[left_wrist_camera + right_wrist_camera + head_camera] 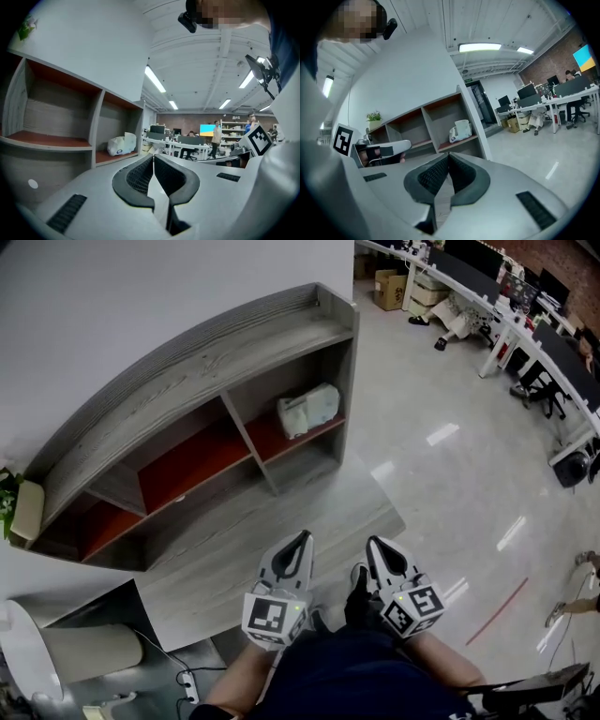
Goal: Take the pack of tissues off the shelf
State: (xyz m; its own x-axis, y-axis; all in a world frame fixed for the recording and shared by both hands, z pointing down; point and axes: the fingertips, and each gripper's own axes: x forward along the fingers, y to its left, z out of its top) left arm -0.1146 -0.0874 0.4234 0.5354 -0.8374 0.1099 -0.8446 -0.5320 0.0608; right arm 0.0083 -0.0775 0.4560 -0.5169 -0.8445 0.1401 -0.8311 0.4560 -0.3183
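Pack of tissues [307, 410]: in the head view, lying on the red board in the rightmost compartment of the shelf [187, 381], close to the open front and well apart from both grippers. Left gripper [302, 538] and right gripper [375, 545]: held low, side by side, near the grey platform [309, 512] under the shelf, both clenched on nothing. Likely trouble from here: reaching in with jaws pressed together, and so pushing the soft pack deeper or sideways instead of catching it.

Left gripper view: jaws tight together, nothing between them. Pack [121, 145] ahead and to the left of the tips, just beside the upright divider [97, 126]. Pointing right of the pack for now, hence a slanted approach and a fair chance of knocking the divider or the board edge.

Right gripper view: jaws likewise pressed shut and empty. Pack [460, 131] just above the tips, between the divider and the end wall [469, 117], with the left gripper alongside at the left. Further risks:
- two grippers crowding one narrow compartment and bumping each other
- squeezing too hard and crumpling the wrapper
- pinching only a loose fold and dropping the pack to the floor [534, 150] on the way out

Calls for opening well before contact.
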